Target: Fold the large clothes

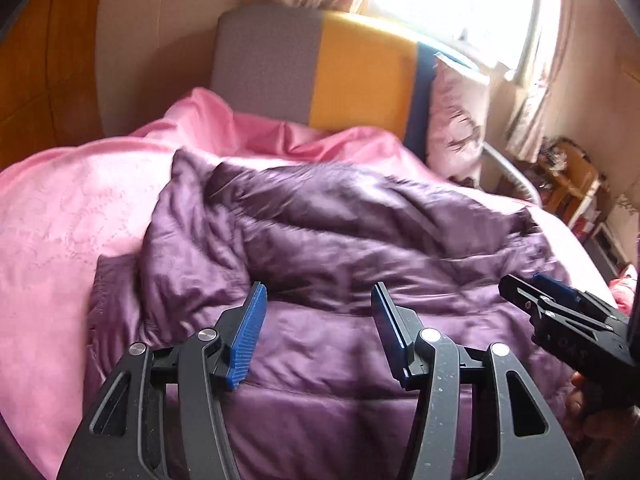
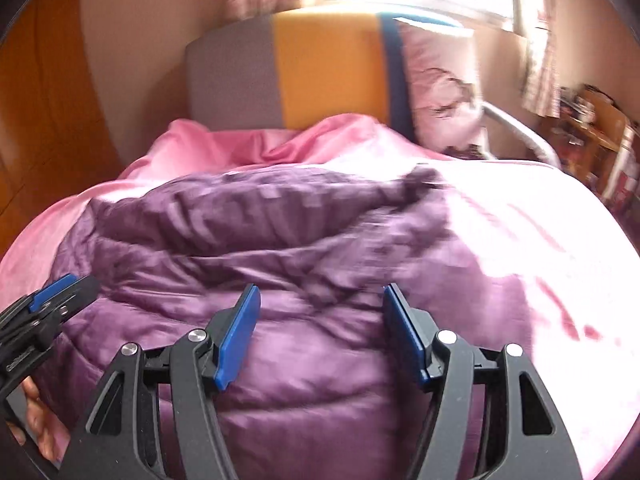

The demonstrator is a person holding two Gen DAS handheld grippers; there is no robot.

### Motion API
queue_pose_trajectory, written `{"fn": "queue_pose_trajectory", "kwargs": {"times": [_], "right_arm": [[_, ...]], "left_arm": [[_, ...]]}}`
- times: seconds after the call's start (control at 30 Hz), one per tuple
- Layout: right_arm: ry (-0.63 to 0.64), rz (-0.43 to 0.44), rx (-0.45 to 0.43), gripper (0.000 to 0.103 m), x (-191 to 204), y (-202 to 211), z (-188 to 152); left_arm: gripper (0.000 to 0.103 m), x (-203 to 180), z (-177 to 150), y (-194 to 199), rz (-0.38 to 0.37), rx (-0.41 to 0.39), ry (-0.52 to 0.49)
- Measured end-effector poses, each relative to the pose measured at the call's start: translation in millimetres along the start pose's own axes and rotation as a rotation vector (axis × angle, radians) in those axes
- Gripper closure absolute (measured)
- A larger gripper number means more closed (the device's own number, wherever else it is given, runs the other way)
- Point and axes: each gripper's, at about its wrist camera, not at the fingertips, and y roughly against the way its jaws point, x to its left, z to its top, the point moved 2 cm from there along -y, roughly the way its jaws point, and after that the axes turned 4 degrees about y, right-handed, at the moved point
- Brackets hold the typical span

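1. On the pink bedspread (image 1: 68, 216), mid-bed below the headboard (image 1: 320, 76): purple padded garment (image 1: 320, 240), glossy, quilted, crumpled into thick folds.
2. Left gripper (image 1: 318, 332): fingers spread, nothing between, above the garment's near part.
3. Right gripper (image 2: 320, 334): fingers spread, empty.

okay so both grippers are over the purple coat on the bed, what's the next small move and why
Probably lower the left gripper onto the near edge of the purple coat and close on it. Both it and the right gripper stand open and empty, and the coat lies crumpled on the pink sheet, unfolded.
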Motion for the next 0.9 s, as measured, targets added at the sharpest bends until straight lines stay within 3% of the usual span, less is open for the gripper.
{"fn": "queue_pose_trajectory", "kwargs": {"times": [0.13, 0.27, 0.5, 0.6, 0.73, 0.9], "right_arm": [[-0.006, -0.046, 0.03, 0.041, -18, -3, -8], [0.0, -0.028, 0.068, 0.041, -23, -16, -18], [-0.038, 0.016, 0.083, 0.04, -35, -15, -20], [-0.069, 0.036, 0.068, 0.029, -43, -1, -16], [-0.113, -0.001, 0.033, 0.01, -53, 20, -20], [-0.264, 0.013, 0.067, 0.004, -82, 31, -41]], "left_arm": [[0.05, -24, -6, -5, -0.024, 0.032, -0.044], [0.05, -29, -15, -34, 0.004, 0.105, -0.055], [0.05, -27, -19, -44, 0.023, 0.13, -0.059], [0.049, -32, -15, -37, 0.034, 0.116, -0.073], [0.038, -36, -13, -12, 0.024, 0.067, -0.078], [0.038, -37, -14, 14, 0.007, 0.023, -0.079]]}}
